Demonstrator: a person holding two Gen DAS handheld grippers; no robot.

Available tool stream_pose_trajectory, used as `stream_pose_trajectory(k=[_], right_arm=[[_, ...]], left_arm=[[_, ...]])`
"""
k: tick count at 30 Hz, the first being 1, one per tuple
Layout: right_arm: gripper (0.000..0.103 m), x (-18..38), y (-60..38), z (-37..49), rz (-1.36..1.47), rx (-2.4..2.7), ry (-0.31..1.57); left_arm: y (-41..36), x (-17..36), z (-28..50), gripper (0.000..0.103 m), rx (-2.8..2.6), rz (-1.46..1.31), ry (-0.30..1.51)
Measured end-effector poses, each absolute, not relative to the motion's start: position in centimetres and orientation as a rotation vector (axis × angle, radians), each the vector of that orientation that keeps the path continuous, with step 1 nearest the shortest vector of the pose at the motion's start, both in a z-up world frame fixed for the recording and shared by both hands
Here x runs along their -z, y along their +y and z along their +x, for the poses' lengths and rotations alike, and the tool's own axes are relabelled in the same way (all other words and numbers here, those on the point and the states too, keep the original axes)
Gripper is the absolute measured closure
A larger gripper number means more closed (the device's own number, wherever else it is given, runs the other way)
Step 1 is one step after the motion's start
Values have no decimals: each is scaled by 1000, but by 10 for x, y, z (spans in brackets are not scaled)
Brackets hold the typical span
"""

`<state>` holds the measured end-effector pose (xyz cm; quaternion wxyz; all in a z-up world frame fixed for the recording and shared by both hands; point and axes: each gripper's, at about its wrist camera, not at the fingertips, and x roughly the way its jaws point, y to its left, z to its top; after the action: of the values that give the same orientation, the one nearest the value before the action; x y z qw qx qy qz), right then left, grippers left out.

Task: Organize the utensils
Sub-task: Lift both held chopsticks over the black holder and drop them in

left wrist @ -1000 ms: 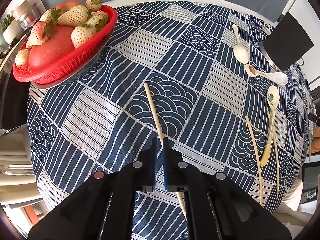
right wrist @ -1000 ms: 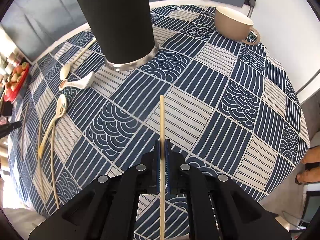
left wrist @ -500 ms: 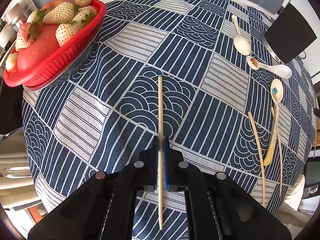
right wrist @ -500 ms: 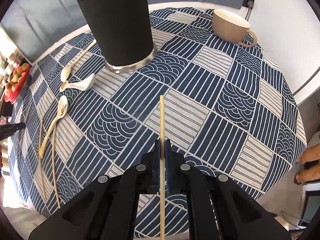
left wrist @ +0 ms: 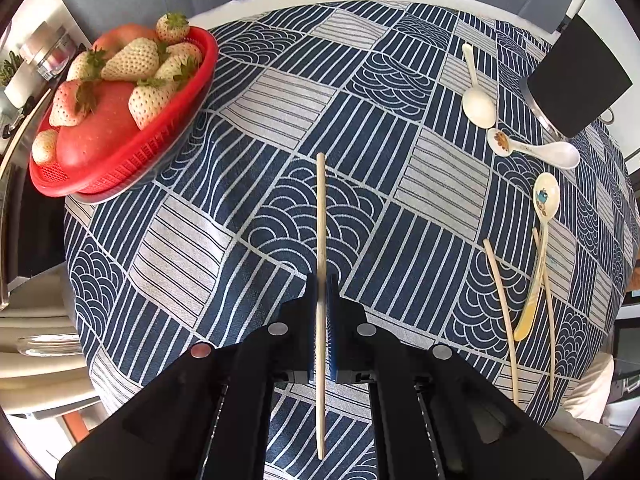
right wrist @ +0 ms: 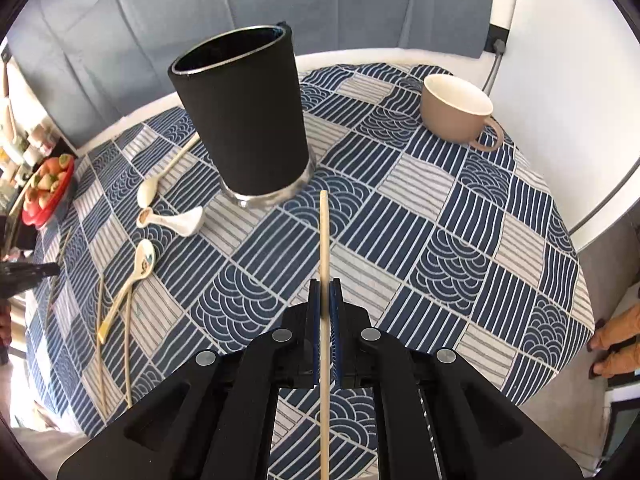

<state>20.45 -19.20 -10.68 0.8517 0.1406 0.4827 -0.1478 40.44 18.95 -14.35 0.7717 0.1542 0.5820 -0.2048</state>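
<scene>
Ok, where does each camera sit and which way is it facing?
Left wrist: on the left gripper, aimed steeply down at its chopstick, red basket at left.
Right wrist: on the right gripper, facing the black holder and mug; its own chopstick is clamped.
Shared: spoons, holder, basket.

A red fruit basket (left wrist: pixel 132 160) and tan mug (right wrist: pixel 456 110) sit on the patterned tablecloth (left wrist: pixel 360 128).
</scene>
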Motion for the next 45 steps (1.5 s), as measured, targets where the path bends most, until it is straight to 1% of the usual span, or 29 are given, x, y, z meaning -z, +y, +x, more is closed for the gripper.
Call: stream_pose_trajectory(k=[4,11,19,33,45], right_arm=[[99,93,-210,213,302,266,996],[99,61,-235,234,188,177,968],[99,25,-266,255,97,88,878],[99,3,-310,296,48,-97,788],[99,-24,-313,314,28,-225,700]], left_arm=[[181,130,408,98,403,304,1246],[157,111,398,98,338,262,1227],[119,92,390,98,277,227,1201],[47,37,383,98,192,121,1069],[-16,-16,379,98,235,65,945]])
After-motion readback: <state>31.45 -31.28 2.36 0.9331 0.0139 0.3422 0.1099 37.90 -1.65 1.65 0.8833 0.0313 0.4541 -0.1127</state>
